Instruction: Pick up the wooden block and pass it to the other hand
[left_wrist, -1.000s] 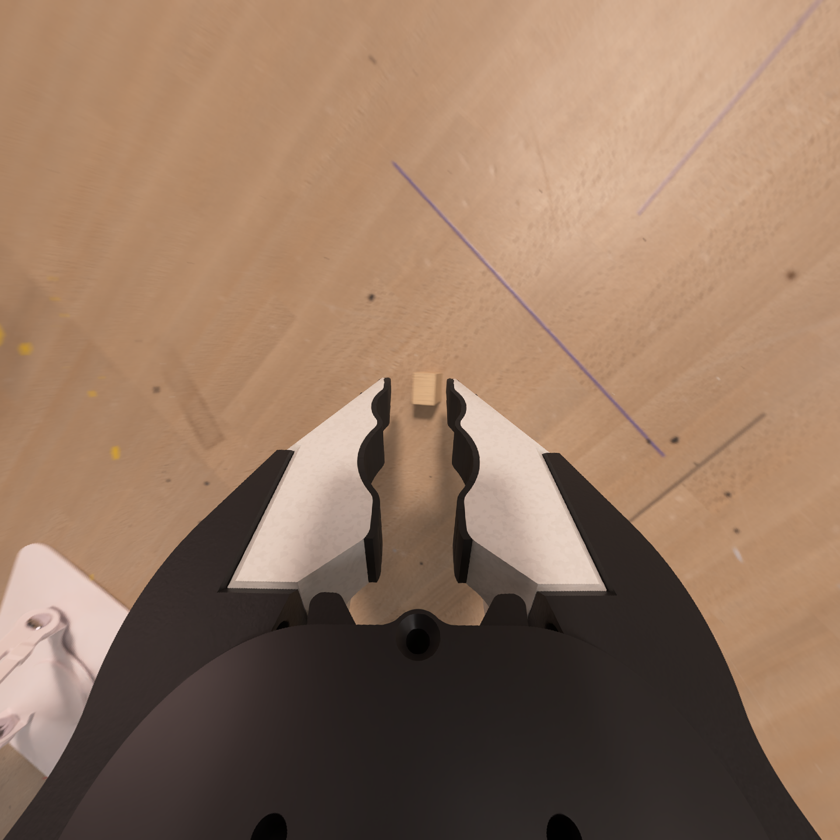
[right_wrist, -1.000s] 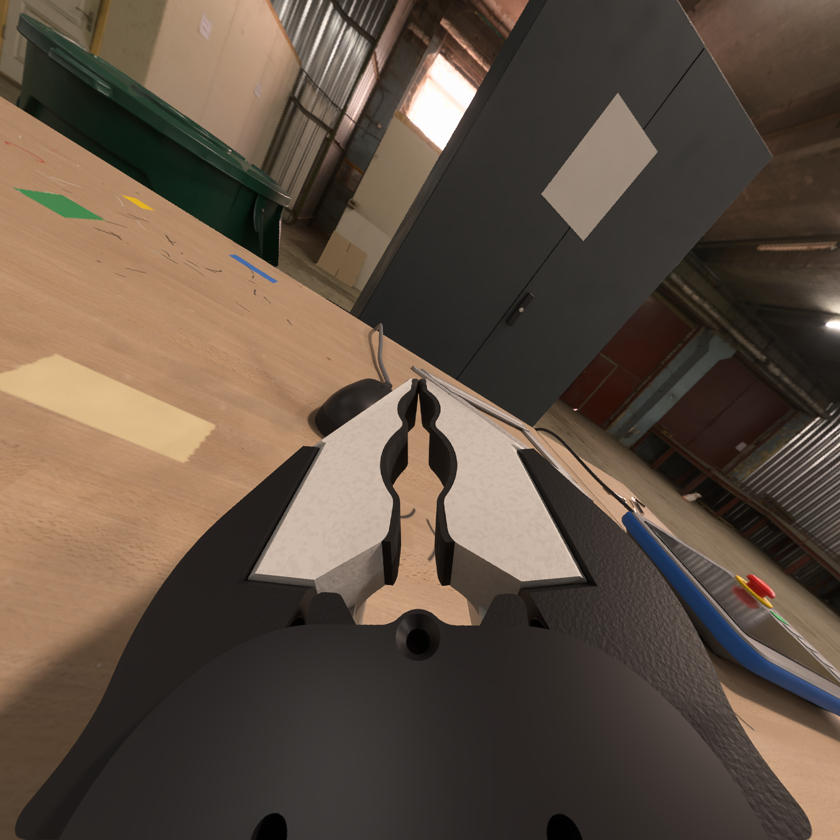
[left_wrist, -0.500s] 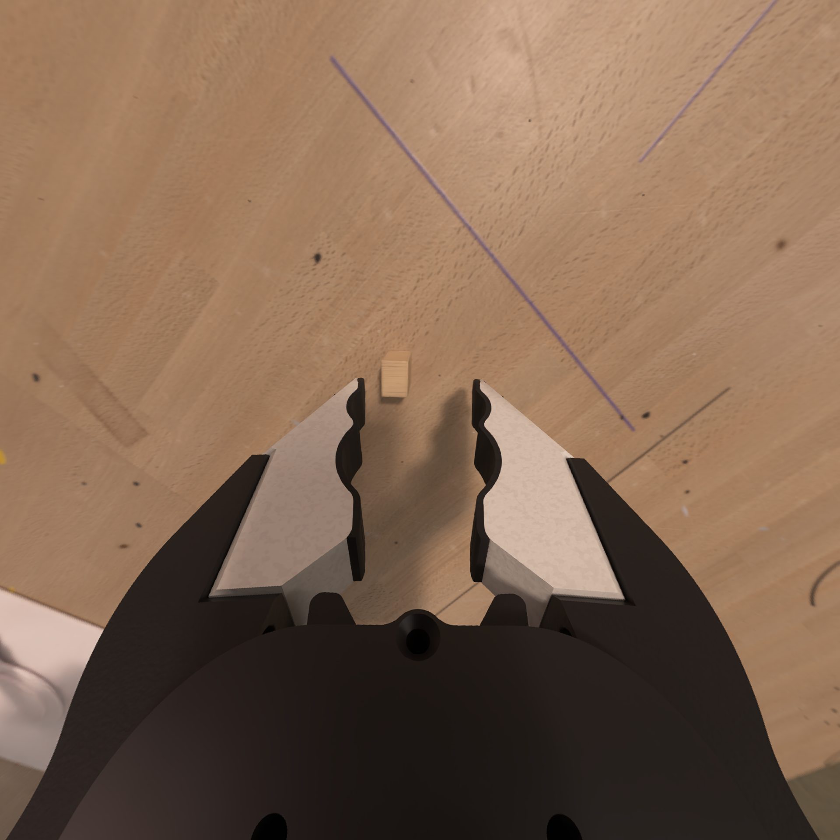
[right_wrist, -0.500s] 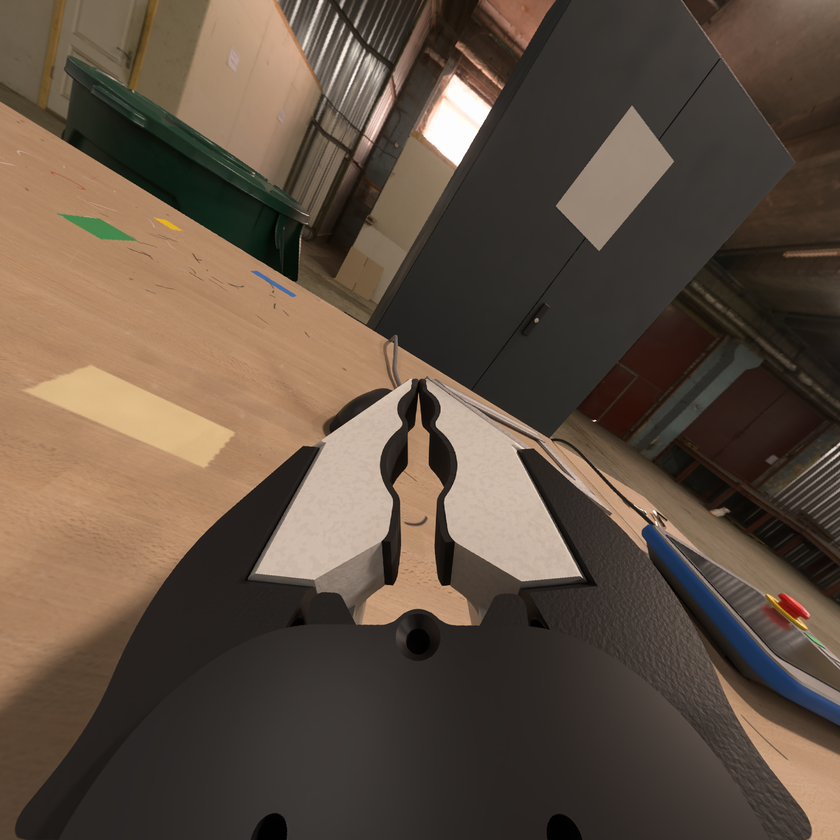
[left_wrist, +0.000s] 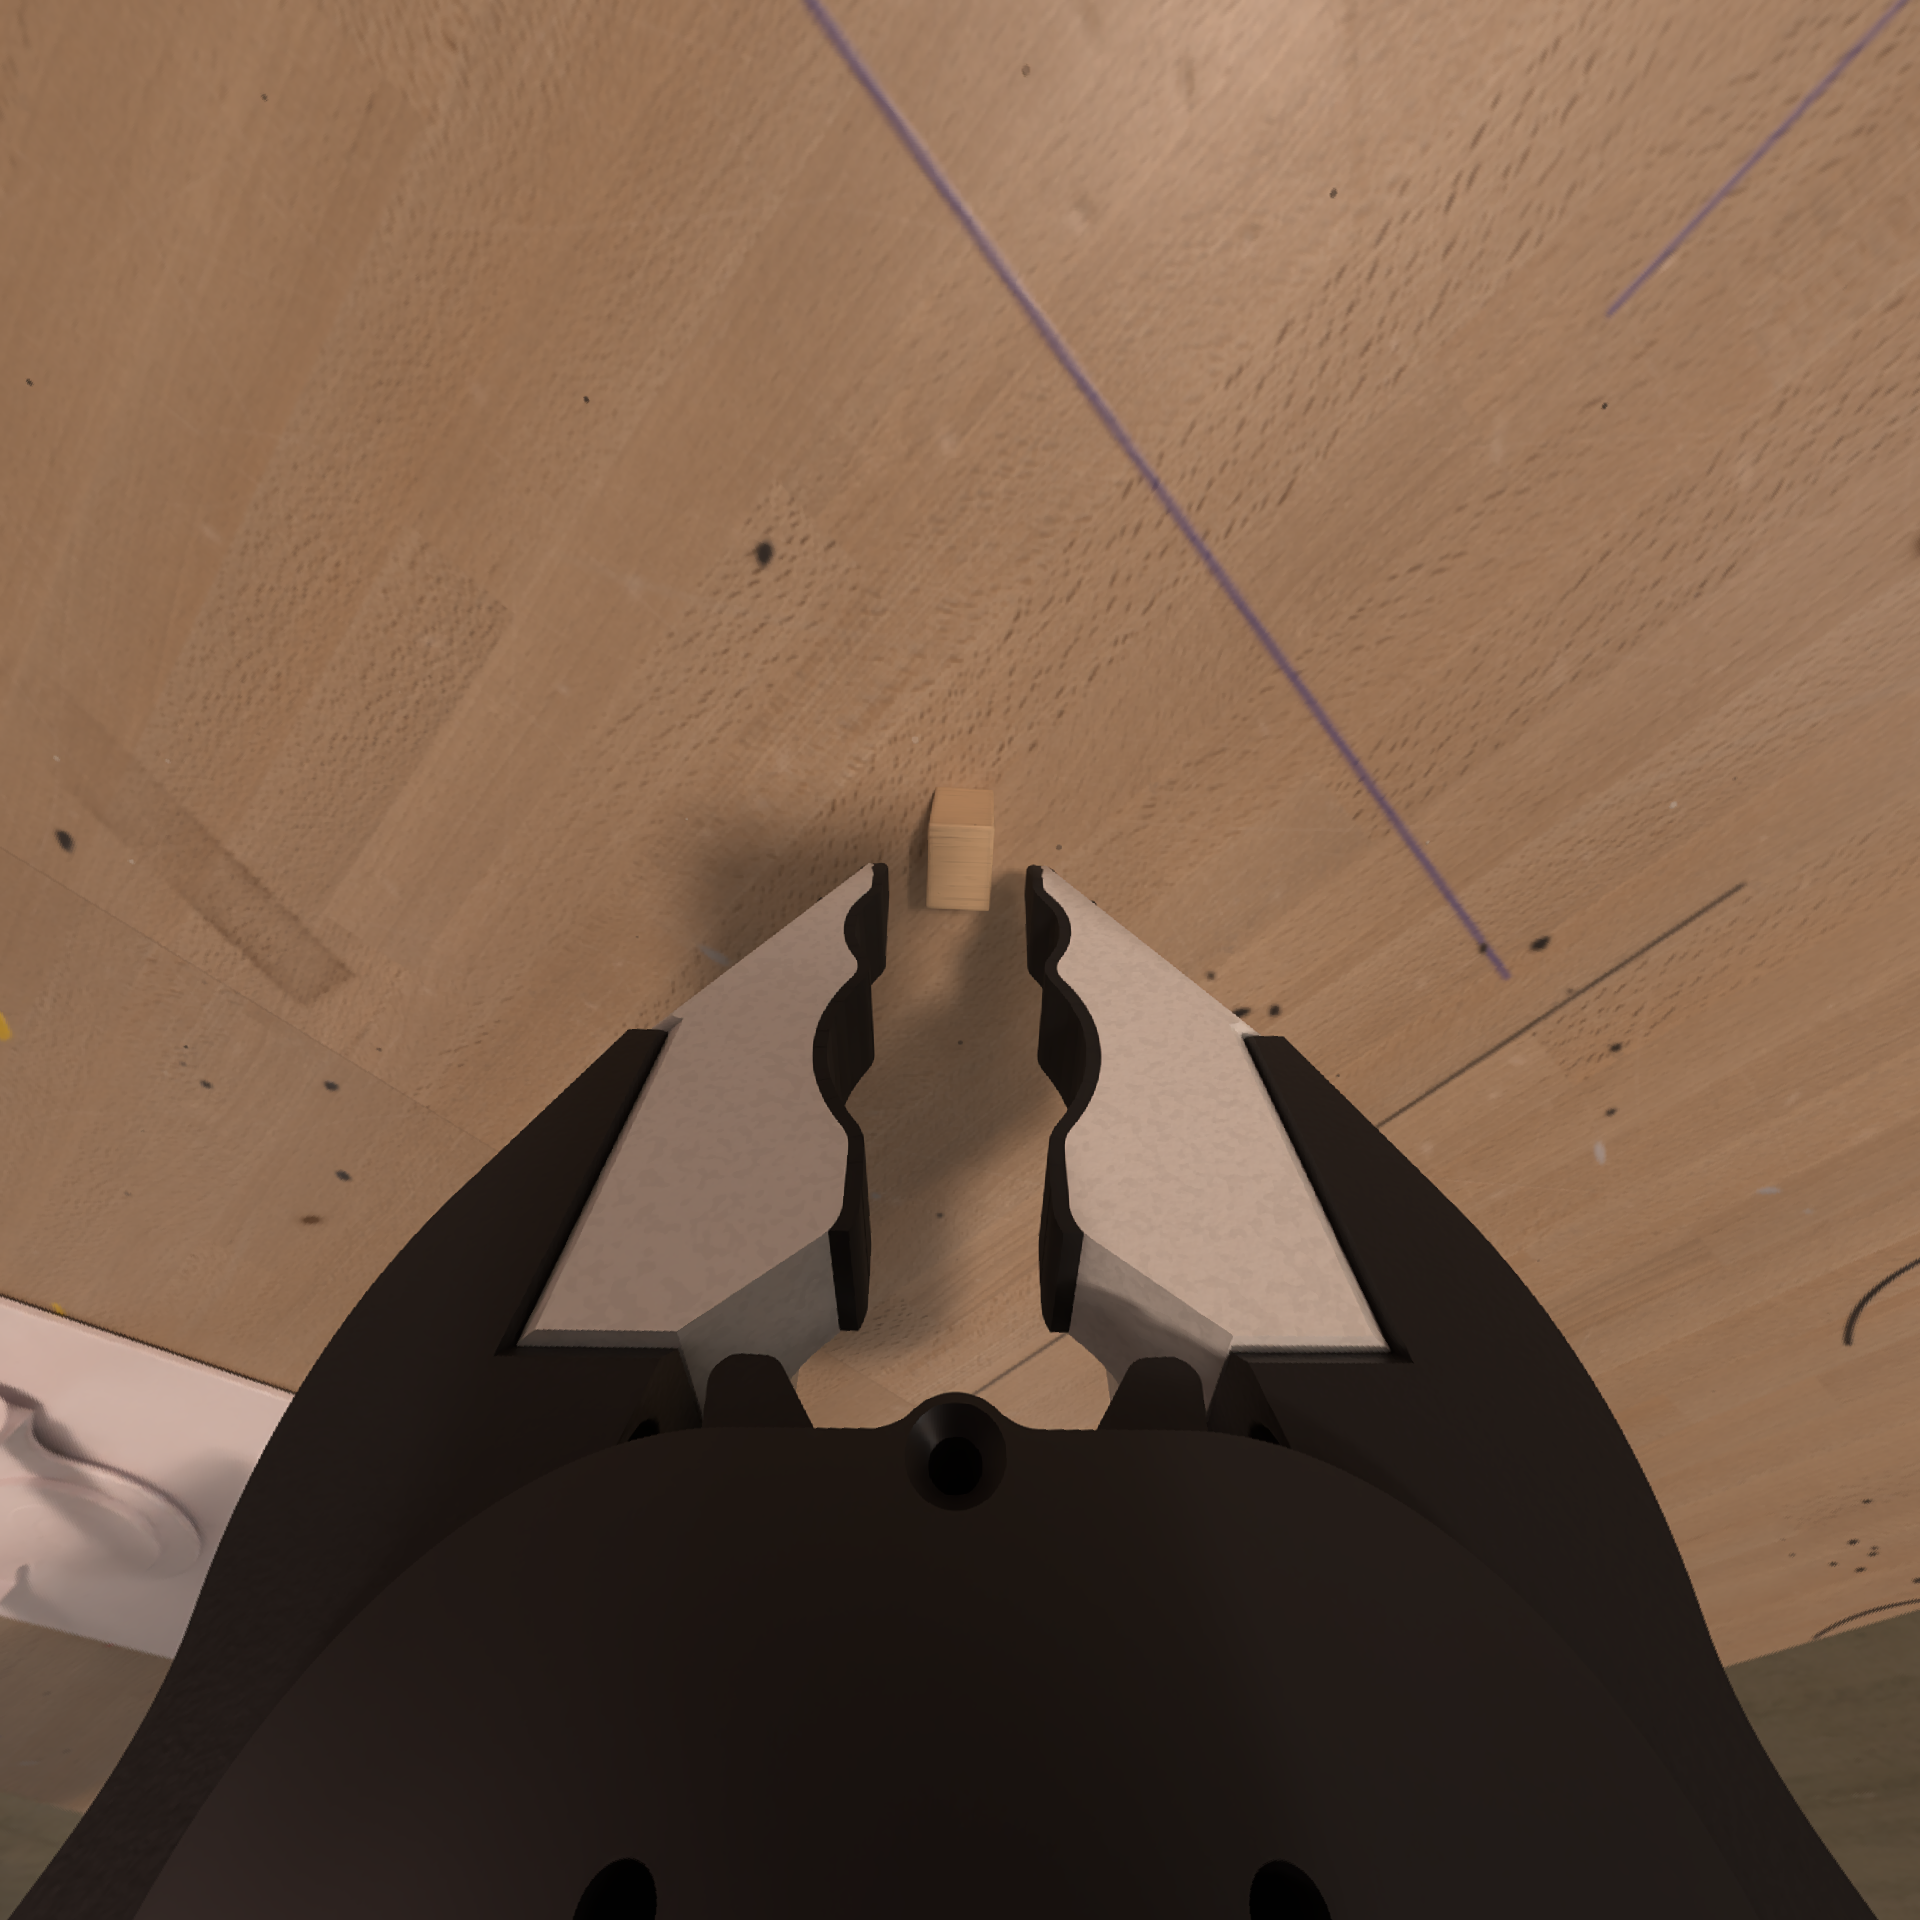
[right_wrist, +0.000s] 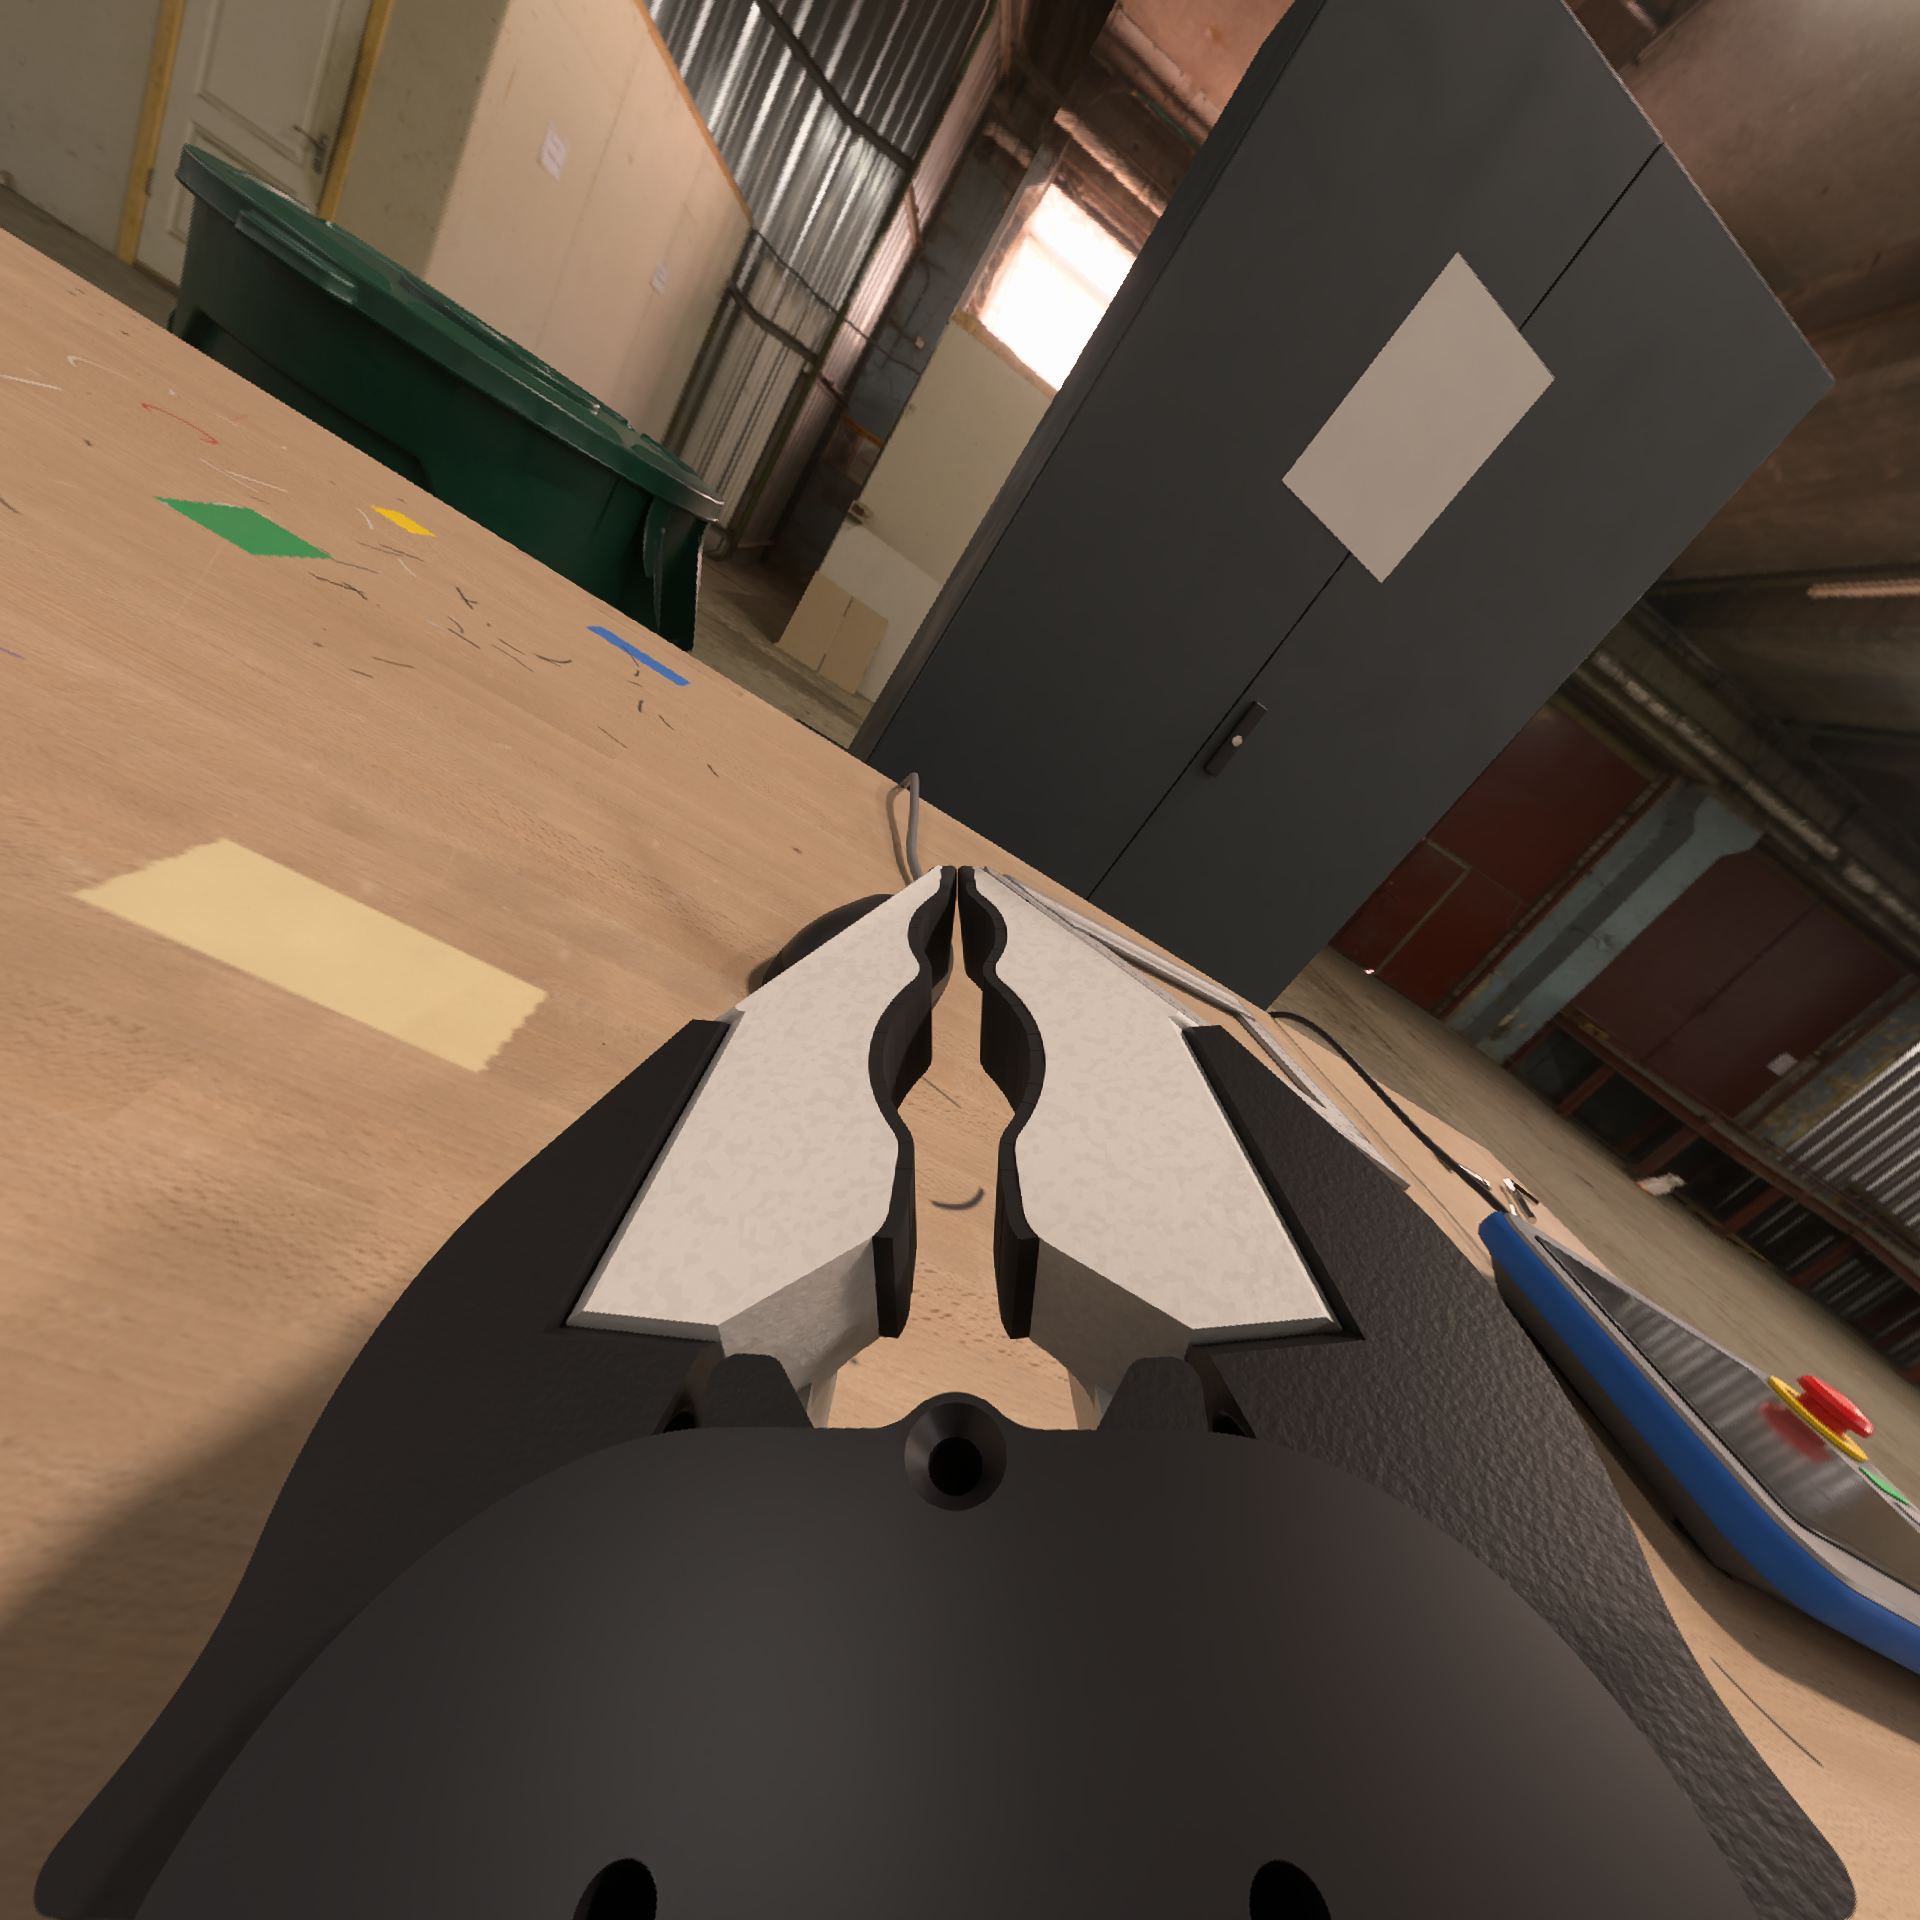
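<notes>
A small pale wooden block (left_wrist: 959, 861) stands on the wooden table in the left wrist view. My left gripper (left_wrist: 956, 883) is open and points down at the table, and the block sits between and just past its fingertips, touching neither. My right gripper (right_wrist: 956, 878) is shut and empty, held low over the table and pointing toward its far edge. The block does not show in the right wrist view.
A white object (left_wrist: 94, 1496) lies at the lower left of the left wrist view. In the right wrist view a blue-edged control pendant (right_wrist: 1704, 1434), a black mouse (right_wrist: 805, 940) with its cable, a tan tape patch (right_wrist: 312, 951), a green bin (right_wrist: 436, 416) and a dark cabinet (right_wrist: 1351, 540) show.
My left gripper has come lower and shifted so the block is now centred between its fingertips; the jaws opened wider than a second ago. My right gripper drifted slightly and stays shut.
</notes>
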